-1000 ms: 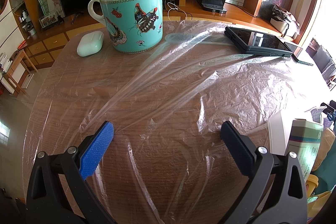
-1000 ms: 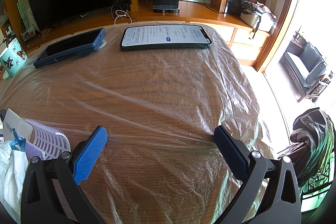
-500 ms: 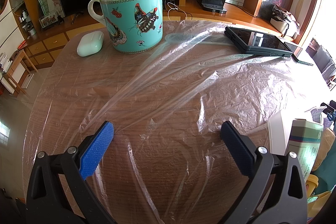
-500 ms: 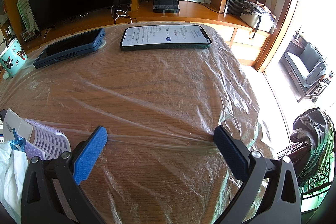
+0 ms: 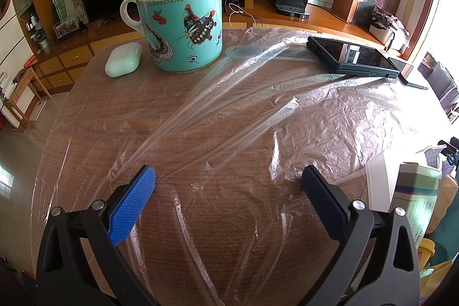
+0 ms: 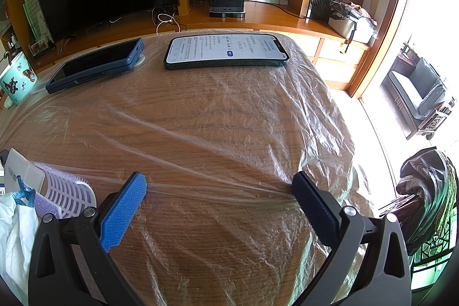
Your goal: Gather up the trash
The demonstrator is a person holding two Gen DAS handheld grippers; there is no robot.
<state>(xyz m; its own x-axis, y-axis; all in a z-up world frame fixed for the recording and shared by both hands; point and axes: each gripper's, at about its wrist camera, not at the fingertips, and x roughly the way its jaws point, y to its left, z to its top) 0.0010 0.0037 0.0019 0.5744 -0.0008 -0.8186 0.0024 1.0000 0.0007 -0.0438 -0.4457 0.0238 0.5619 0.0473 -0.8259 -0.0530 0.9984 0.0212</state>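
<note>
A sheet of clear, crinkled plastic film [image 5: 258, 111] lies spread over the round wooden table [image 5: 94, 93]; in the right wrist view the film [image 6: 235, 128] runs to the table's right edge. My left gripper [image 5: 228, 177] hovers open just above the film near the front edge, nothing between its blue pads. My right gripper [image 6: 219, 185] is open too, low over a stretched fold of film. A lilac slotted basket [image 6: 68, 195] with a white bag [image 6: 14, 225] sits at the left of the right wrist view; a white box [image 5: 381, 179] and a carton [image 5: 416, 200] show at the right of the left wrist view.
A turquoise butterfly mug [image 5: 183, 27] with a spoon and a white earbud case [image 5: 123, 59] stand at the far left. A dark-cased phone [image 5: 350, 56] [image 6: 97, 68] and a lit phone [image 6: 226, 50] rest on the film at the back. A chair with draped clothing [image 6: 424, 191] stands right.
</note>
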